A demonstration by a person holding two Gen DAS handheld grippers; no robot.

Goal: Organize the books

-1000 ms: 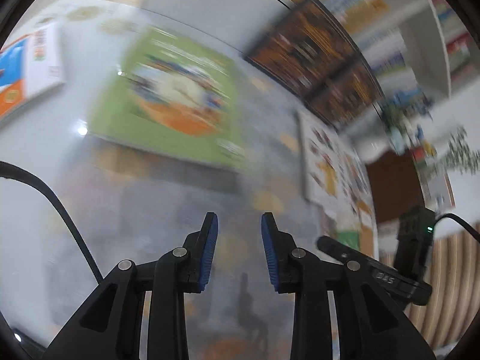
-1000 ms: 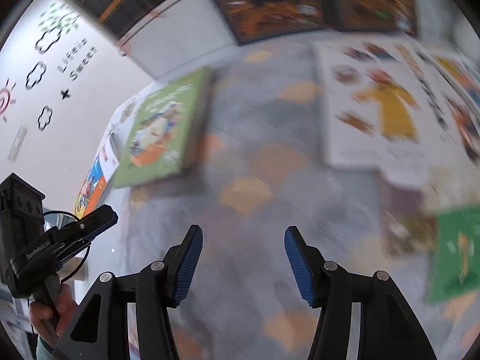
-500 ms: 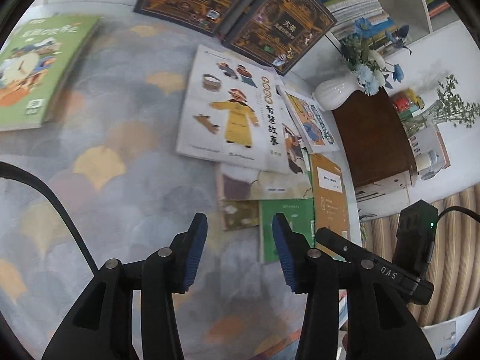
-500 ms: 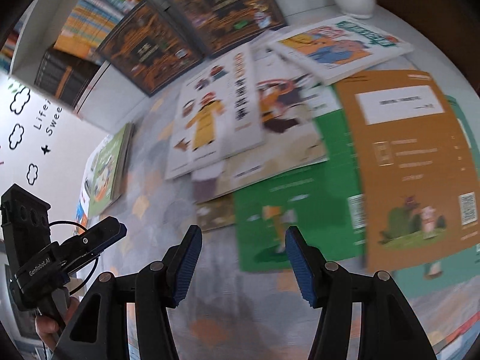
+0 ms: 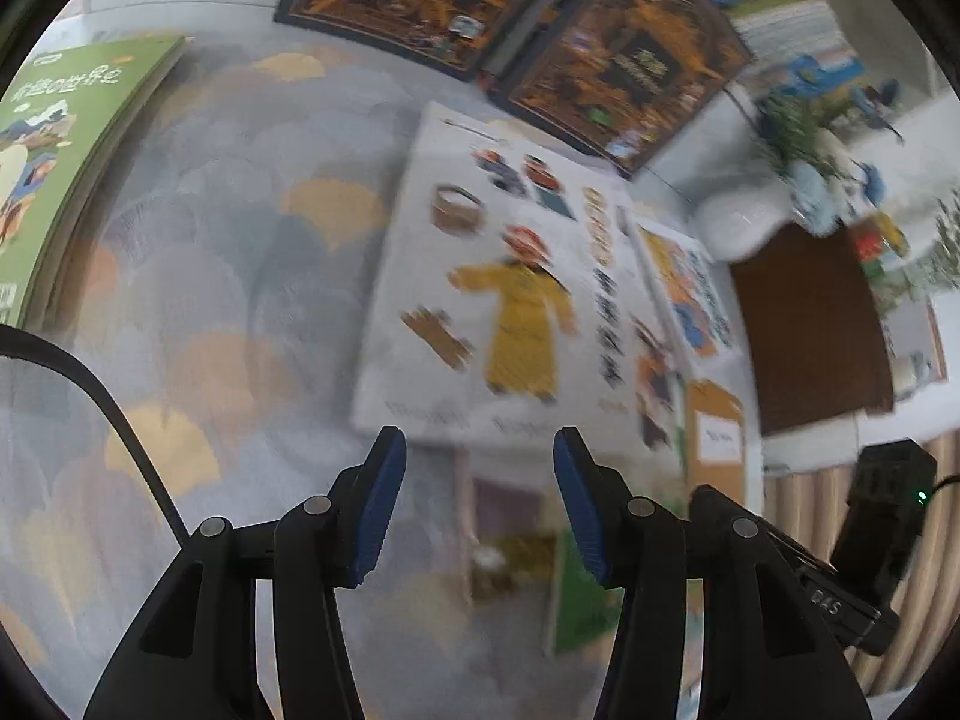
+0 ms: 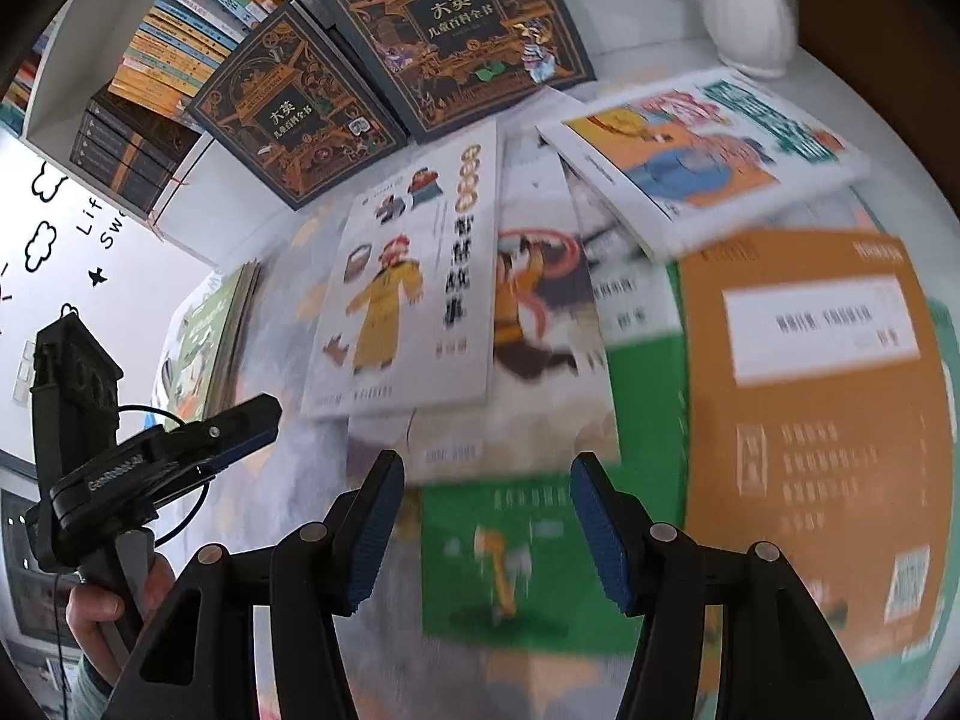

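Several picture books lie overlapped on a patterned grey carpet (image 5: 198, 276). A white book with a yellow-robed figure (image 5: 510, 312) (image 6: 408, 294) lies just beyond my left gripper (image 5: 479, 468), whose jaws are opening with nothing between them. A green book (image 6: 516, 552) and an orange book (image 6: 810, 408) lie under and right of my right gripper (image 6: 483, 492), which stands open and empty. A green-covered book (image 5: 54, 156) lies apart at the far left. A white book with an orange picture (image 6: 708, 144) tops the pile at the right.
Two dark ornate books (image 6: 384, 60) lean against a white bookshelf (image 6: 174, 42) full of upright books. A white vase (image 6: 744, 6) with flowers and a brown cabinet (image 5: 810, 324) stand at the right. A hand (image 6: 114, 600) holds the left gripper's handle.
Both grippers have swept from the green book at the left over to the pile of books at the right. The left gripper's jaws have spread wider; the right's are unchanged.
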